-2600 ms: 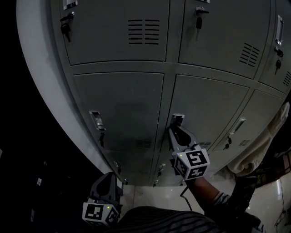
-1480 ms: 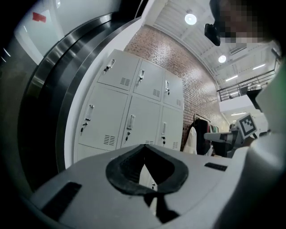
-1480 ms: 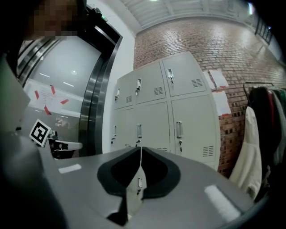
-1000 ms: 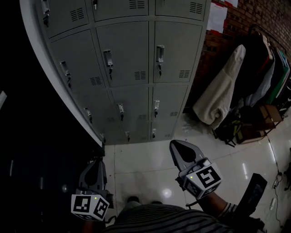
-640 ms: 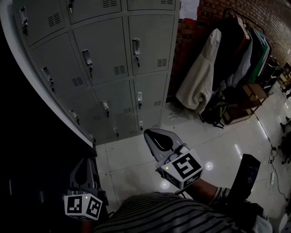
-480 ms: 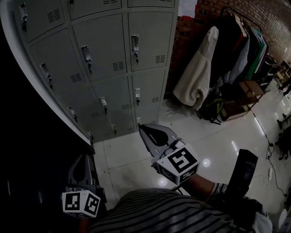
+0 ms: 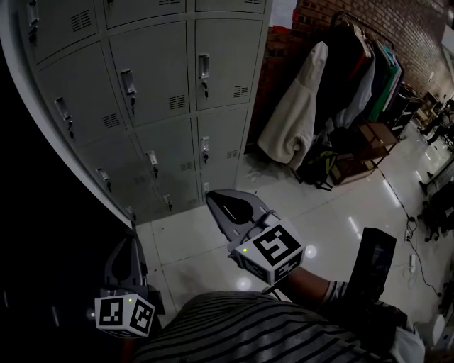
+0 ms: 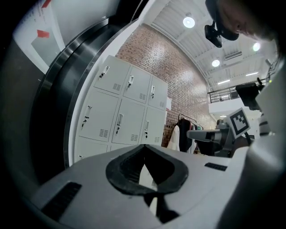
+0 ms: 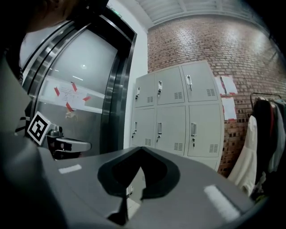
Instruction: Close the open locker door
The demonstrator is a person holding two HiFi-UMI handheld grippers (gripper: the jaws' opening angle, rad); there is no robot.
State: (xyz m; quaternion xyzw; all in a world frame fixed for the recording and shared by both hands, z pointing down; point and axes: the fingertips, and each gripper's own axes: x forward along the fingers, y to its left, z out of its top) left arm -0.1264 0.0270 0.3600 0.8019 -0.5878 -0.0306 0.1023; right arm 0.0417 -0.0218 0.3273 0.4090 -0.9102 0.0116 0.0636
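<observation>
Your right gripper and left gripper both sit closed and empty, well apart from the grey sheet-metal lockers (top rows cut off); every visible vented door lies flush.

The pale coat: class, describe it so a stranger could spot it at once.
Find the grey locker bank, then the brick wall to its right. On the clothes rack there, the pale coat hangs nearest the lockers; its neighbours are darker.

Grey metal lockers, stacked rows — every visible door shut flush, slim handles, small vents.
</observation>
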